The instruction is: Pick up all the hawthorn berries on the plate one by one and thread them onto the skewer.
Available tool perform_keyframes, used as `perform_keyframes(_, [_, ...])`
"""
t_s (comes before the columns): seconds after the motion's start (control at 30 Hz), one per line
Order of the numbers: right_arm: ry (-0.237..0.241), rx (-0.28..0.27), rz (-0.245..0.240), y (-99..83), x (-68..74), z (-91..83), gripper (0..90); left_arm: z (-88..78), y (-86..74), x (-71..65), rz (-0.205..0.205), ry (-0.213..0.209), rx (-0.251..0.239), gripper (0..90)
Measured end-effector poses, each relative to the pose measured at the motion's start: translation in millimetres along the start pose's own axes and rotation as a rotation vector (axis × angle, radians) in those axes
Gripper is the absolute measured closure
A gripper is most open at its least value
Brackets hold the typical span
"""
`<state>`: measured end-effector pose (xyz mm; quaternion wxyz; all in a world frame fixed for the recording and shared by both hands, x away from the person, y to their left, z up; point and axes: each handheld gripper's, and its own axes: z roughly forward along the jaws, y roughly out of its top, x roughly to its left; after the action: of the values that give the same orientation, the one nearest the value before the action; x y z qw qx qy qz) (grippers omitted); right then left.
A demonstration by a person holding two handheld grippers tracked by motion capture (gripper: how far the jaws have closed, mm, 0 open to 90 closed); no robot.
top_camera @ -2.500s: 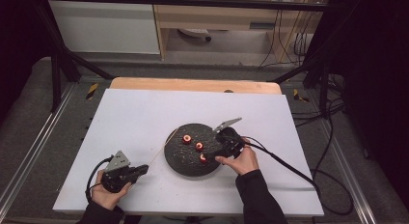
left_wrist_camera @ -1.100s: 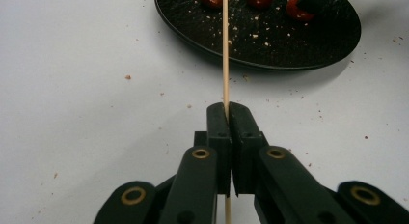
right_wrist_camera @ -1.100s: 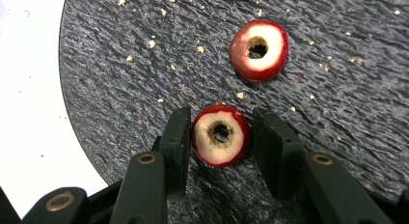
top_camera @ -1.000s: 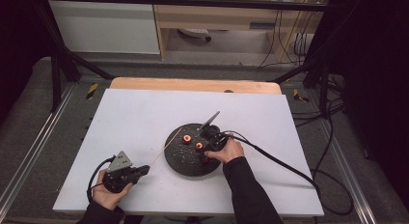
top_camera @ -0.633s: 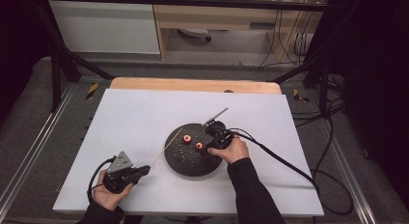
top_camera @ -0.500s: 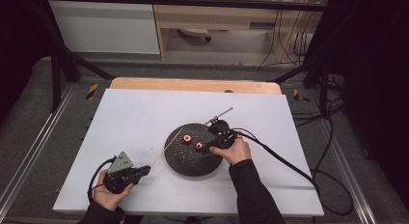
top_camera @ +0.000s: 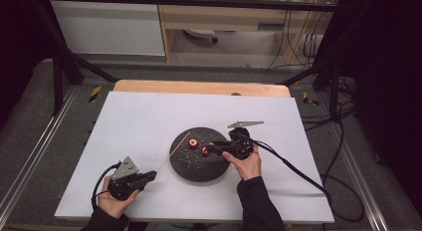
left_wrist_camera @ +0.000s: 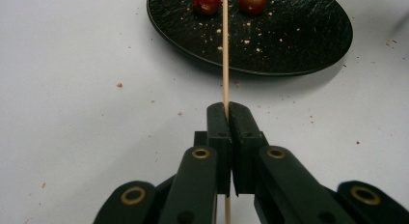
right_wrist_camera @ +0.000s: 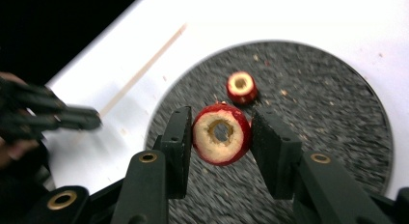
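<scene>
Right gripper [right_wrist_camera: 219, 137]: jaws clamped on a cored red fruit piece [right_wrist_camera: 222, 134], the pale cut face with its central hole turned toward the camera, held just above the black plate [right_wrist_camera: 333, 132]. In the high view this gripper [top_camera: 211, 149] lies level over the plate's right half, its cable trailing off to the right across the white table [top_camera: 149, 111].

Second cored red fruit piece [right_wrist_camera: 241, 87]: rests on the plate beyond the held one, apart from it; in the high view it sits at [top_camera: 192, 143]. Crumbs are scattered over the plate's textured surface.

Left gripper [left_wrist_camera: 226, 110]: jaws closed tight on a thin wooden skewer [left_wrist_camera: 224, 55], which runs straight ahead toward the plate [left_wrist_camera: 299, 45], its far end over the rim between the two fruit pieces. In the high view this gripper [top_camera: 149, 175] is held near the table's front left, beside the plate.
</scene>
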<state>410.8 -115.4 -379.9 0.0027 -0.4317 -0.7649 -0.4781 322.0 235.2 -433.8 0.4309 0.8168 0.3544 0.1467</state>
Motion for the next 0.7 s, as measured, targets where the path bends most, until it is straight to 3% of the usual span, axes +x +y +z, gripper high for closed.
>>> perform_keyframes(0.03, [0.0,0.0,0.0,0.0,0.0,0.0,60.9,0.3,0.0,-0.5,0.0,0.0,0.0,87.6])
perform_keyframes(0.2, [0.051,-0.15,0.047,-11.6,1.7,-0.9,60.9,0.9,0.3,-2.5,0.0,-0.001,-0.007,87.6])
perform_keyframes(0.23, [0.051,-0.15,0.047,-11.6,1.7,-0.9,60.9,1.0,0.3,-2.8,0.0,0.0,-0.008,87.6])
perform_keyframes(0.43, [0.081,-0.278,0.095,-19.6,3.4,2.7,61.0,1.2,0.2,-4.7,-0.011,-0.005,-0.022,87.6])
perform_keyframes(0.53, [0.084,-0.299,0.105,-21.5,3.4,4.9,61.0,1.7,0.2,-6.1,-0.018,-0.008,-0.03,87.6])
perform_keyframes(0.63, [0.084,-0.354,0.127,-24.1,3.0,7.6,61.1,2.3,0.1,-7.9,-0.023,-0.011,-0.039,87.6])
perform_keyframes(0.67, [0.086,-0.4,0.135,-25.5,2.3,9.1,61.0,2.5,0.2,-8.7,-0.024,-0.01,-0.041,87.6])
perform_keyframes(0.7, [0.086,-0.4,0.135,-25.5,2.3,9.1,61.0,2.7,0.3,-9.2,-0.025,-0.01,-0.042,87.6])
